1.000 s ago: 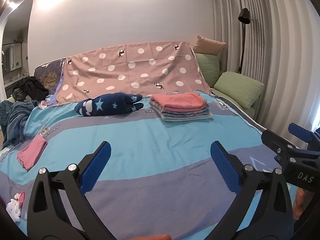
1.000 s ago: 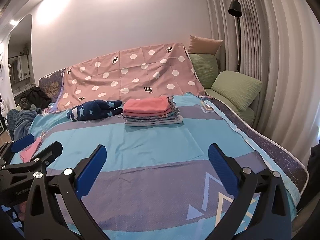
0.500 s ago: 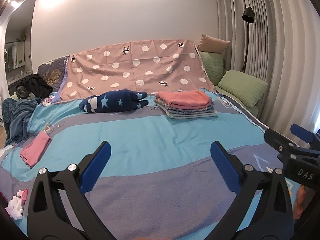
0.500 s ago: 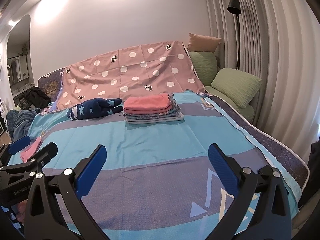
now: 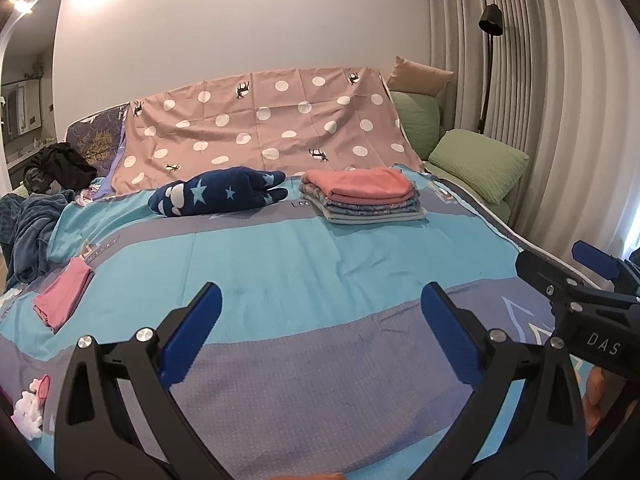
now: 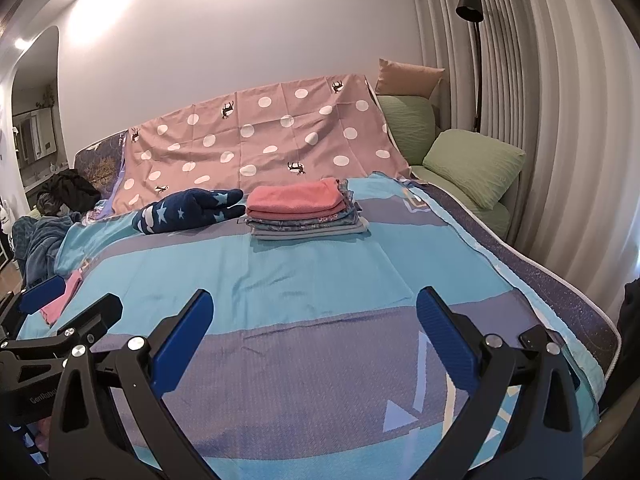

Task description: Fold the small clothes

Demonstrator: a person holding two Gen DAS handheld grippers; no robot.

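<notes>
Pink cloth lies far left on the bed, well apart from both tools. Left tool and right tool: jaws wide, empty. Risk: reaching across w/ one tool could drag it off the edge or crumple it. Count: 1 folded stack, approx. 5 layers; 1 loose cloth; 1 star toy; 3 pillows.

My left gripper hangs wide open over the blue striped bedspread; a folded pink-topped clothes stack lies far ahead.
</notes>
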